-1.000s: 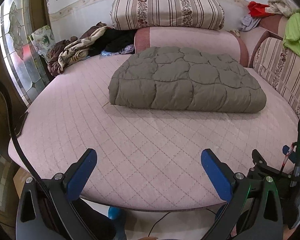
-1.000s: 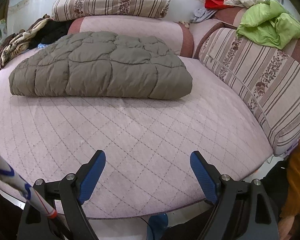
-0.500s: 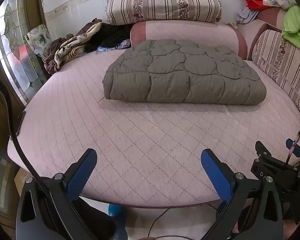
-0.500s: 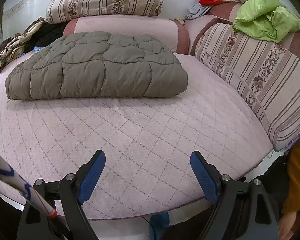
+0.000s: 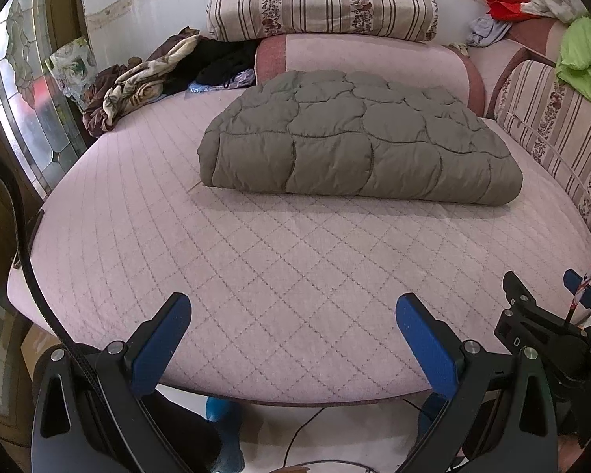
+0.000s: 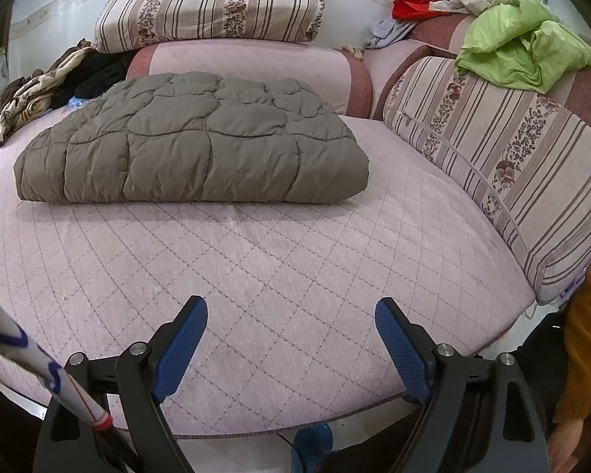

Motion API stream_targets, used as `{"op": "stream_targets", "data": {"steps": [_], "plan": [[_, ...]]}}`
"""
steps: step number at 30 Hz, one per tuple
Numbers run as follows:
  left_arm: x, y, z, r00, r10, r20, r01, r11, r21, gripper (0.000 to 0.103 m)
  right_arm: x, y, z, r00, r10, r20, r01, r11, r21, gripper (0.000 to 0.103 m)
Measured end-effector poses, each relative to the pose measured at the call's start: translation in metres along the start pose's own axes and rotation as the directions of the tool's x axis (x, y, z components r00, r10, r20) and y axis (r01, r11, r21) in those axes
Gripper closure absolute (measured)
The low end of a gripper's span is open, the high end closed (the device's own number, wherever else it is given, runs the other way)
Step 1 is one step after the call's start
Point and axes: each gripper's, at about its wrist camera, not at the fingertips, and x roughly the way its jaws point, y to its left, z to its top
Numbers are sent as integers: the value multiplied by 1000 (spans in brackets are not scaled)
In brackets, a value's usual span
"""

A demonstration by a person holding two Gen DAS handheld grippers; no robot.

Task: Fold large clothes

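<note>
Olive quilted jacket (image 5: 358, 142), folded, puffy

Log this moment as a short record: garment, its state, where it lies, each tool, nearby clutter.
garment: olive quilted coat
state: folded into a thick bundle
location: on pink quilted bed, toward the bolster
left tool: open, empty, near bed edge
right tool: open, empty, near bed edge
clutter: green garment on striped cushion

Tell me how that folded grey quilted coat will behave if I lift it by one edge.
The coat looks puffy and soft, so it would probably sag and unfold rather than stay flat. Its thick padding suggests it is light for its bulk. The fabric looks smooth, so it may slip from a claw.
</note>
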Motion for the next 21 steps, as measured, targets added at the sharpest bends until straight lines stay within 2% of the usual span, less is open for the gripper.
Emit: {"op": "stream_targets", "data": {"steps": [9,21], "plan": [[9,2,-1,999,-22,-42,22,1000,-19,0,1,2,-1,1000,3,-16,-3,1000,-2,13],[10,1,-3,998,-31,-53,30,999,-26,0,2,7,-3,1000,-3,-28,2,1000,-15,13]]}}
